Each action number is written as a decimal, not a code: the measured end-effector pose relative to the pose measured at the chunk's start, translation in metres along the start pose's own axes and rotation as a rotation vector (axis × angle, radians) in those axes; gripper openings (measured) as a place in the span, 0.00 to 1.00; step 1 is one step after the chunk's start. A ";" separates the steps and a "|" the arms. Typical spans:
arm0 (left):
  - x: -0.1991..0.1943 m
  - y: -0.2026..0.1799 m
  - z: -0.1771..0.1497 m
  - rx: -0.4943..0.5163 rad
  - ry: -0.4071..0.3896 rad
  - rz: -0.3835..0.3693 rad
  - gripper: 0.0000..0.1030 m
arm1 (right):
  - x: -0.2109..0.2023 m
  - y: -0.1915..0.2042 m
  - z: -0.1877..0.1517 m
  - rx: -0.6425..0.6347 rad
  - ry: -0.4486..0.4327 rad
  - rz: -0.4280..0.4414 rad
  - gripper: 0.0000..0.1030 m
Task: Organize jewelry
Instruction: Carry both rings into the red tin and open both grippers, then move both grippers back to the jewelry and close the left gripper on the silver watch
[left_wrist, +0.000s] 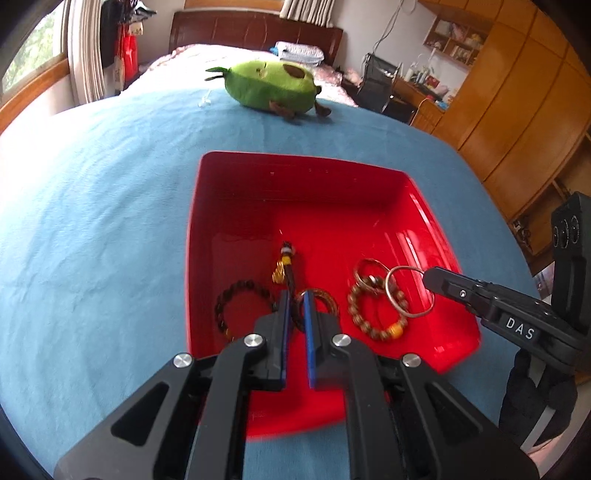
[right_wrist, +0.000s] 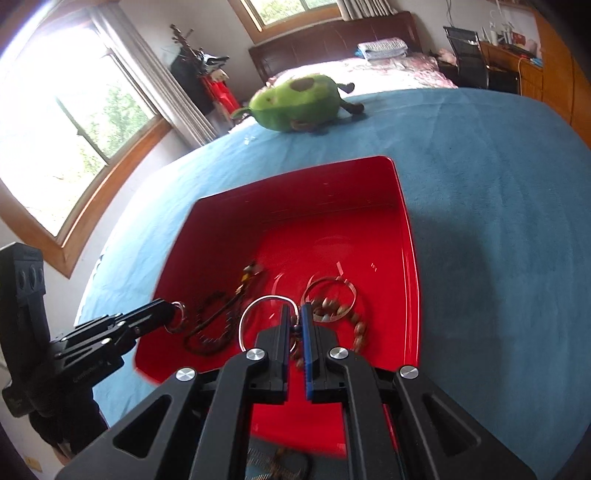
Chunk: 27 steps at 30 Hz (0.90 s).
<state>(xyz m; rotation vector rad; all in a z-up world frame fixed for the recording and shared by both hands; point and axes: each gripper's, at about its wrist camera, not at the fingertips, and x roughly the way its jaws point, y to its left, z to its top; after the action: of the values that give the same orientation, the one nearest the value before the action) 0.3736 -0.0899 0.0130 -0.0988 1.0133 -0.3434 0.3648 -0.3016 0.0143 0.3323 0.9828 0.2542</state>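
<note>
I see both grippers over the red tray's (left_wrist: 413, 206) near edge: the left gripper (left_wrist: 297, 295) pinches a dark ring (right_wrist: 177, 316), the right gripper (right_wrist: 294, 309) a silver bangle (left_wrist: 408, 291). Beaded bracelets (left_wrist: 376, 314) lie inside; the tray's far half and the blue blanket (left_wrist: 92, 221) around it are open.

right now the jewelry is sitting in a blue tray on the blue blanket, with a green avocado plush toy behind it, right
Not quite: the tray is red, not blue. The left wrist view shows it clearly, and the right wrist view agrees. The rest holds: the beaded bracelets and rings lie in it, it sits on the blue blanket, and the green avocado plush toy lies behind it.
</note>
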 end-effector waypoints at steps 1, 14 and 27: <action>0.006 0.000 0.003 -0.002 0.006 0.004 0.05 | 0.007 -0.002 0.005 0.003 0.010 -0.006 0.05; 0.065 0.005 0.032 -0.020 0.102 0.003 0.07 | 0.051 -0.010 0.029 0.021 0.058 -0.051 0.08; -0.033 -0.004 0.006 0.007 -0.088 0.050 0.33 | -0.025 -0.003 0.009 0.022 -0.087 -0.055 0.23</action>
<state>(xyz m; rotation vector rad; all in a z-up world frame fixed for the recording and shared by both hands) 0.3613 -0.0833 0.0440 -0.0811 0.9253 -0.2945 0.3591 -0.3144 0.0366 0.3334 0.9084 0.1775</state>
